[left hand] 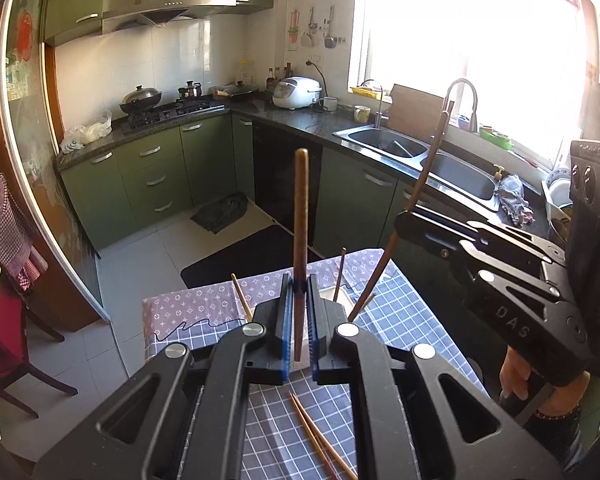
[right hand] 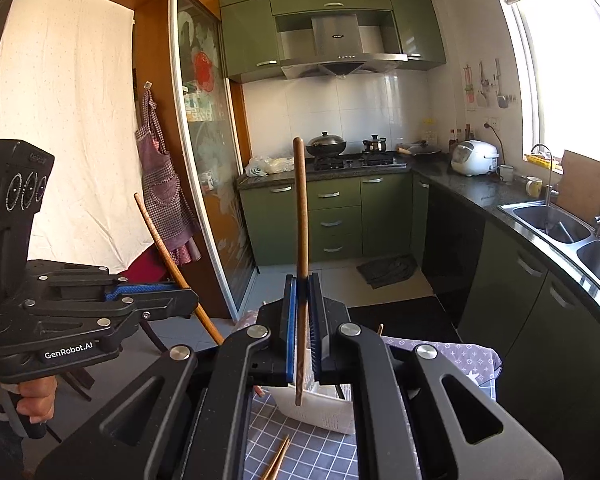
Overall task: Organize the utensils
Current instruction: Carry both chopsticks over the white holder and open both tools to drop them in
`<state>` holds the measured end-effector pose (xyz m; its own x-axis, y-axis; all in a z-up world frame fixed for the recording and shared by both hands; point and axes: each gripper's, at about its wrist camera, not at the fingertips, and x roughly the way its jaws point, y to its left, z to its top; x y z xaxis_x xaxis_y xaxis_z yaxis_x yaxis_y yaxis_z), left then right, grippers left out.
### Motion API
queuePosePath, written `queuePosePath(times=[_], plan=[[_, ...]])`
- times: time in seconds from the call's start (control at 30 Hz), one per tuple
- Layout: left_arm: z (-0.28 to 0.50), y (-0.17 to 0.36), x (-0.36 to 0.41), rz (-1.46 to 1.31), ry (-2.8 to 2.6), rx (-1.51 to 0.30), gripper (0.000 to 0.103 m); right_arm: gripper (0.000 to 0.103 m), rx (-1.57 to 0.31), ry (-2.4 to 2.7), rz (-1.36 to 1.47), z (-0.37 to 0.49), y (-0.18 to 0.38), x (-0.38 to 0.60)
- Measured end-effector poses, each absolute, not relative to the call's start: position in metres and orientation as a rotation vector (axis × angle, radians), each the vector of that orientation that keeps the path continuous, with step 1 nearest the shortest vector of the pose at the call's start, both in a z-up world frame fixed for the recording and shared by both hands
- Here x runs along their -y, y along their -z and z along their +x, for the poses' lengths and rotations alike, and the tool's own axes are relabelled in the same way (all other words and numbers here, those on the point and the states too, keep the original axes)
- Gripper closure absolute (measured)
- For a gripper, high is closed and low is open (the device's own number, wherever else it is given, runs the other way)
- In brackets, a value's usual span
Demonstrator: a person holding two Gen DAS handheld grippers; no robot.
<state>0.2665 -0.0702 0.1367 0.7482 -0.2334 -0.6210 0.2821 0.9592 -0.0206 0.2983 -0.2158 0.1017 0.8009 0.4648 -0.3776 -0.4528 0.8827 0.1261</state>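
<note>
chopstick pair (left hand: 320,436): ends cut off | basket (right hand: 320,412): mostly hidden

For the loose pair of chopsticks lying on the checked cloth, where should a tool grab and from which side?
Grip the pair of chopsticks near mid-length, coming straight down from above with the fingers across the shafts. They lie flat and side by side on the checked cloth, so only a top approach looks workable.

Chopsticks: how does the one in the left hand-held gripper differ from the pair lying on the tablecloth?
The held chopstick stands upright, clamped in the left hand-held gripper; the loose pair lies flat on the checked tablecloth. The held chopstick looks darker brown; the loose pair looks lighter, orange-brown. Both appear to be wood.
</note>
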Motion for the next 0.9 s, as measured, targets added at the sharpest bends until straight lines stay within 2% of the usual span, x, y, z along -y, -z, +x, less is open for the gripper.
queuePosePath(times=[0.23, 0.47, 0.7, 0.8, 0.9], plan=[[0.312, -0.109, 0.068, 0.054, 0.247, -0.690, 0.096, 0.096, -0.467, -0.433, 0.005, 0.343, -0.070, 0.210], [0.326, -0.090, 0.070, 0.057, 0.244, -0.707, 0.096, 0.096, -0.517, -0.425, -0.038, 0.362, -0.041, 0.201], [0.332, -0.063, 0.074, 0.095, 0.231, -0.801, 0.096, 0.096, -0.565, -0.424, -0.065, 0.372, -0.017, 0.193], [0.336, -0.052, 0.072, 0.095, 0.224, -0.835, 0.096, 0.085, -0.558, -0.427, -0.065, 0.372, -0.020, 0.195], [0.335, -0.049, 0.070, 0.089, 0.226, -0.850, 0.090, 0.085, -0.522, -0.430, -0.058, 0.360, -0.032, 0.198]])
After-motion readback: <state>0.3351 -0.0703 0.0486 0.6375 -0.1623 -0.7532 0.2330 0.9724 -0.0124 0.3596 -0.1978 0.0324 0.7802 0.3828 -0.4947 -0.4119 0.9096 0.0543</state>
